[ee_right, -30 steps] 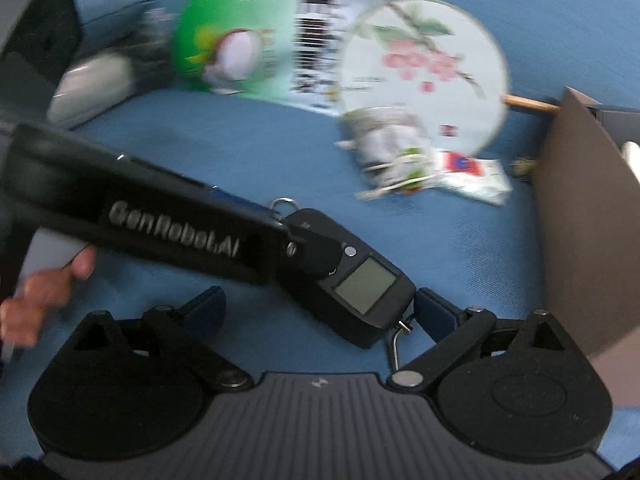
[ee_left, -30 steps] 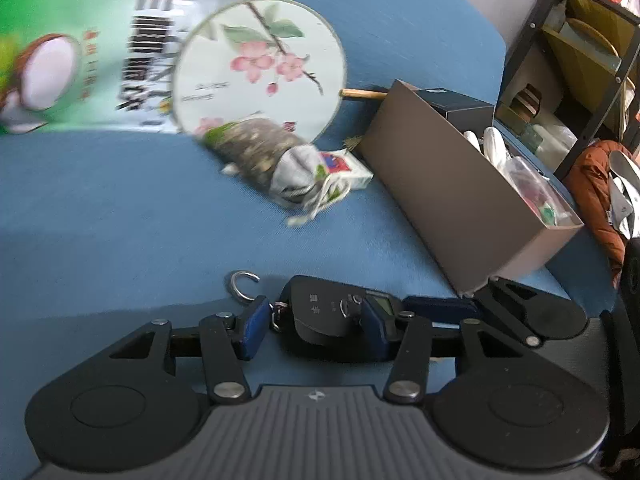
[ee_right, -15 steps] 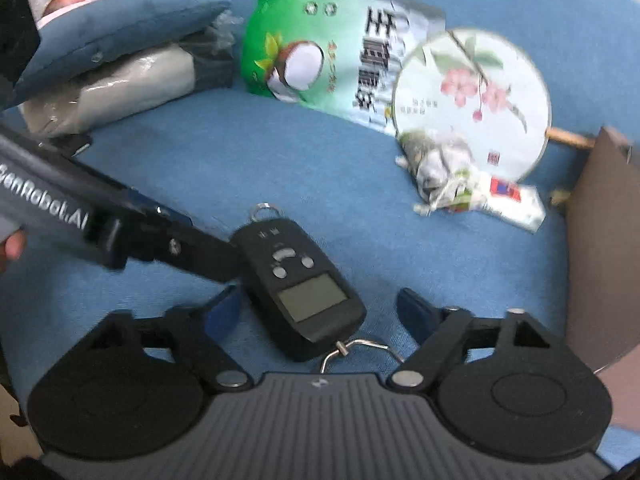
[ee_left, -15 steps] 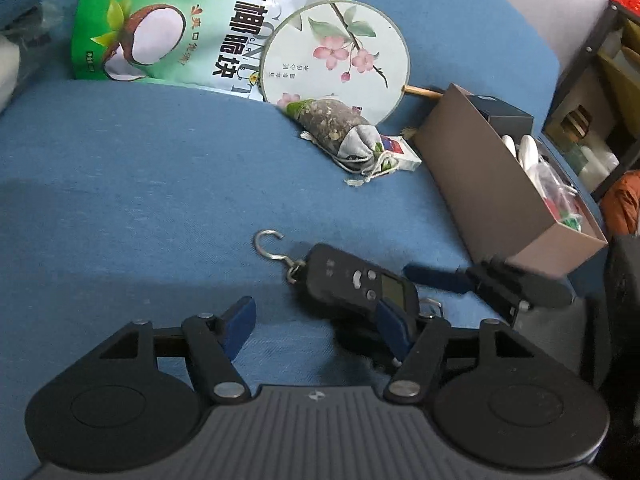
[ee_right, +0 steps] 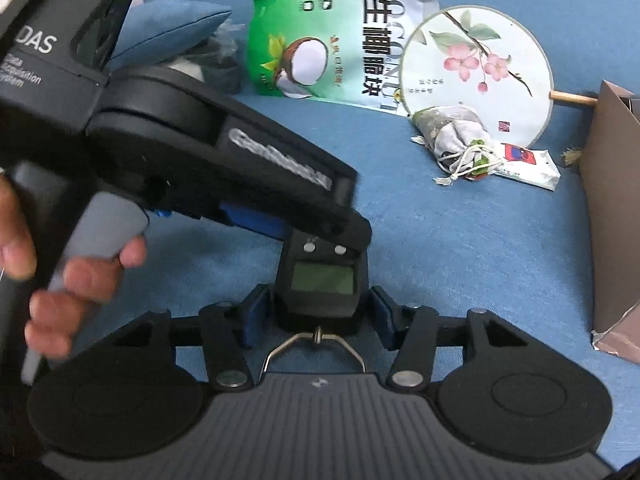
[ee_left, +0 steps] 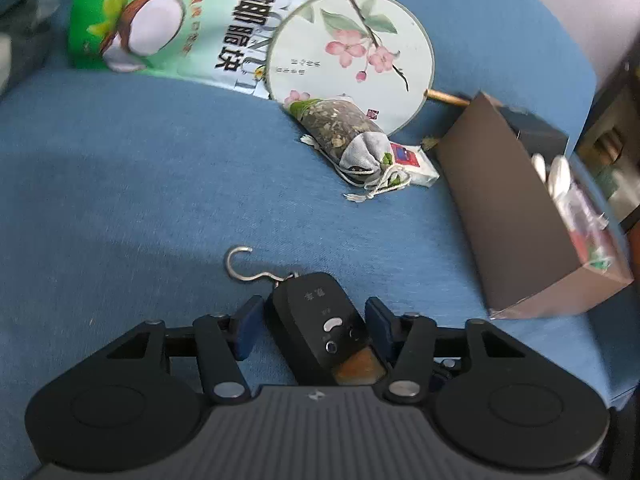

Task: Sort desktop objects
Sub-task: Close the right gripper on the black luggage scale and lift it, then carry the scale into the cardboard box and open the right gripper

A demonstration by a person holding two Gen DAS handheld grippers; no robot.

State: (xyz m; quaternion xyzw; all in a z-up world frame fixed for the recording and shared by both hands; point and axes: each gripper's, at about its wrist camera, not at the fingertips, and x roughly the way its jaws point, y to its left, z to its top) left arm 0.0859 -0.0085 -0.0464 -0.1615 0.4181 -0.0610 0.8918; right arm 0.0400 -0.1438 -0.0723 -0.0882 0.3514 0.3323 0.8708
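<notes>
Blue cloth (ee_left: 120,200): scale (ee_left: 316,320) between closing tools (ee_left: 316,322).

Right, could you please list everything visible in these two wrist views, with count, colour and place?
hanging scale: one, black with a metal hook, on the blue surface, between both grippers' jaws
snack bag: one, green with a coconut picture, at the back
round fan: one, pale with pink blossoms, overlapping the bag
drawstring pouch: one, grey-green, resting on the fan's lower edge
small packet: one, white with red and blue, beside the pouch
box: one, brown, on the right, holding several items
cushion: one, blue, back left
left gripper: black with blue pads, closing around the scale
right gripper: the same, closing on the scale's display end
hand: one, holding the left gripper's handle
</notes>
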